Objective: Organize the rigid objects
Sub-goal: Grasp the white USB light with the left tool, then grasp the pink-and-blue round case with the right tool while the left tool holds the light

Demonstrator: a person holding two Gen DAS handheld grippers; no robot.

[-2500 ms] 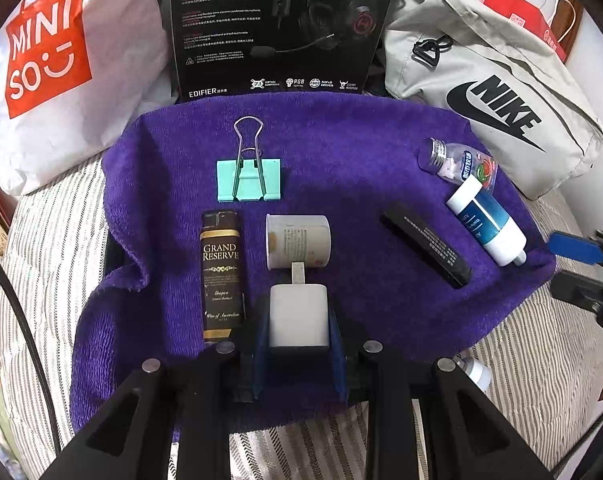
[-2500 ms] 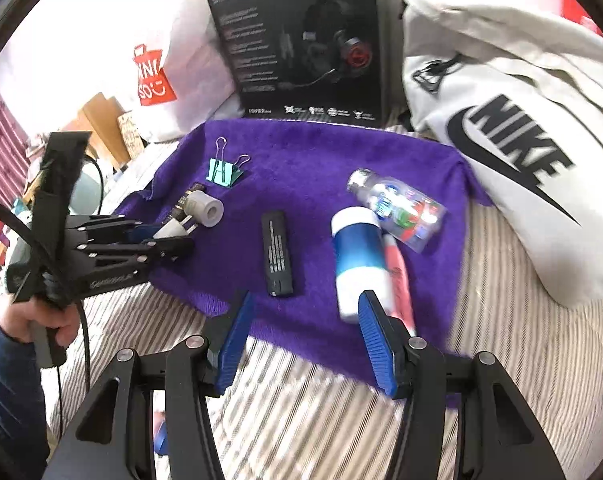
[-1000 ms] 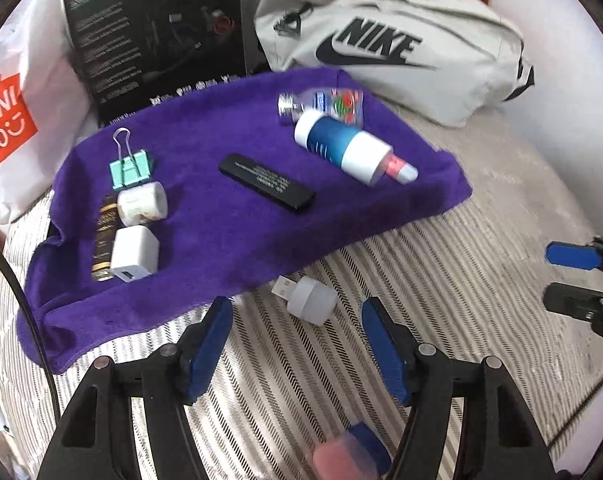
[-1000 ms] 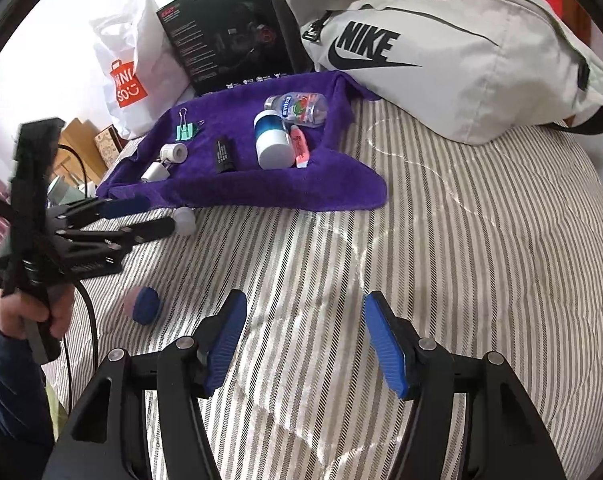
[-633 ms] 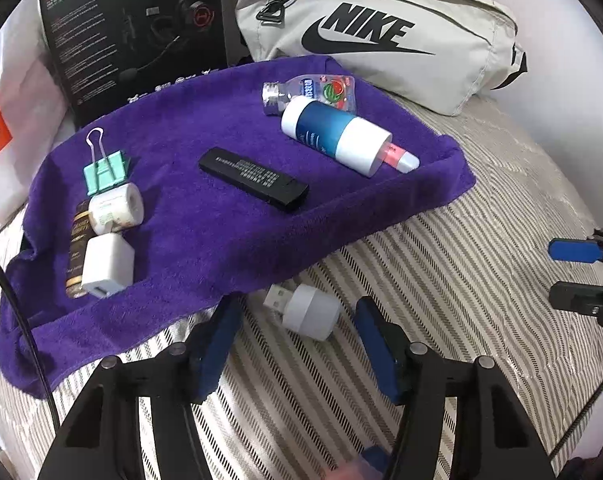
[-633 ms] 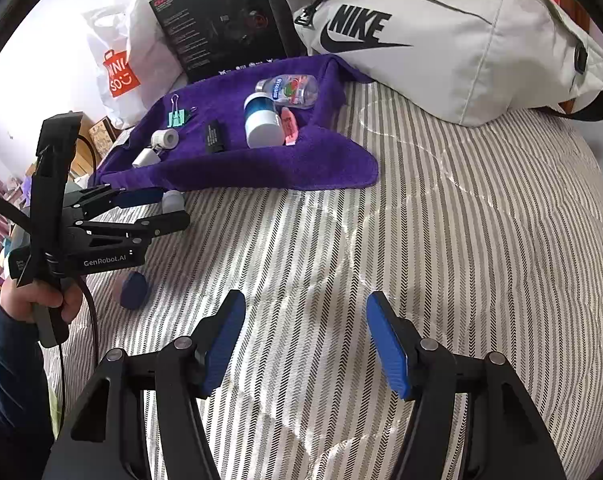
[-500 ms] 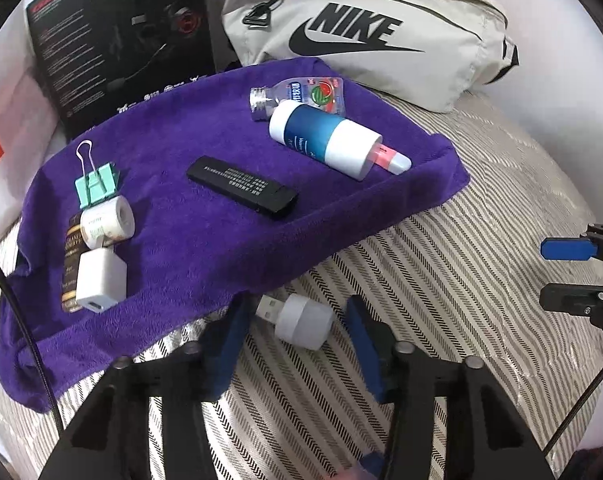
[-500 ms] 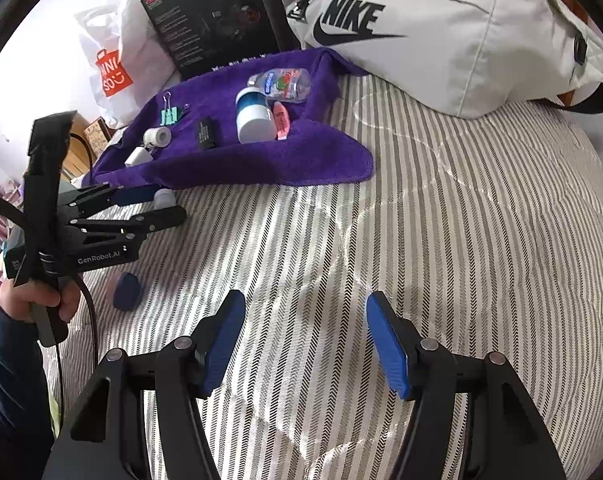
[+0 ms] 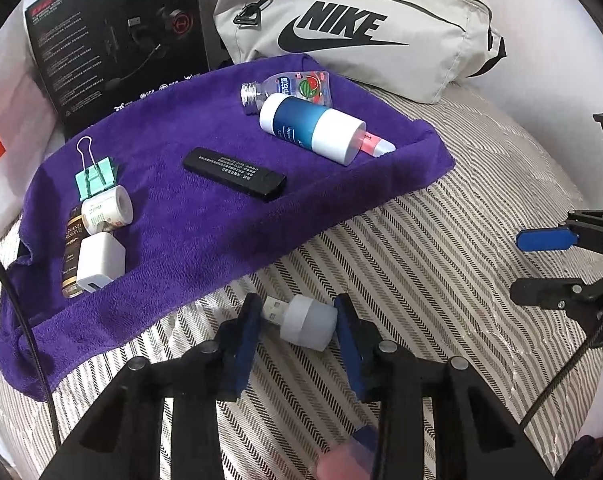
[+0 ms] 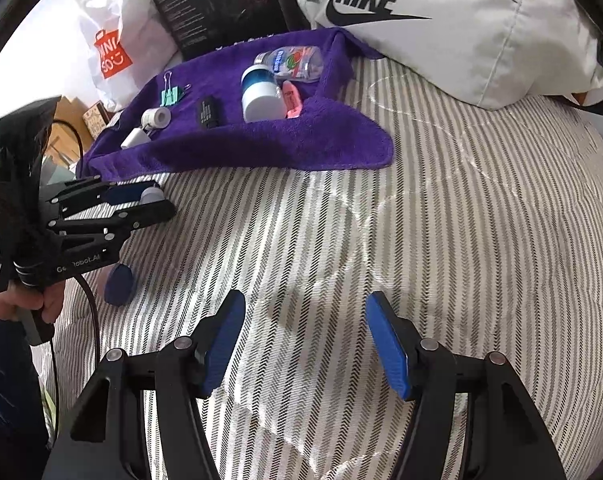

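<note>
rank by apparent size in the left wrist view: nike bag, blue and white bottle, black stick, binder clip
1. Nike bag
2. blue and white bottle
3. black stick, close to the bottle, so unsure
4. binder clip

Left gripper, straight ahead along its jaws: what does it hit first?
The left gripper would meet the small white USB night light first; it already lies between the open jaws on the striped bedcover. Beyond comes the purple towel.
</note>
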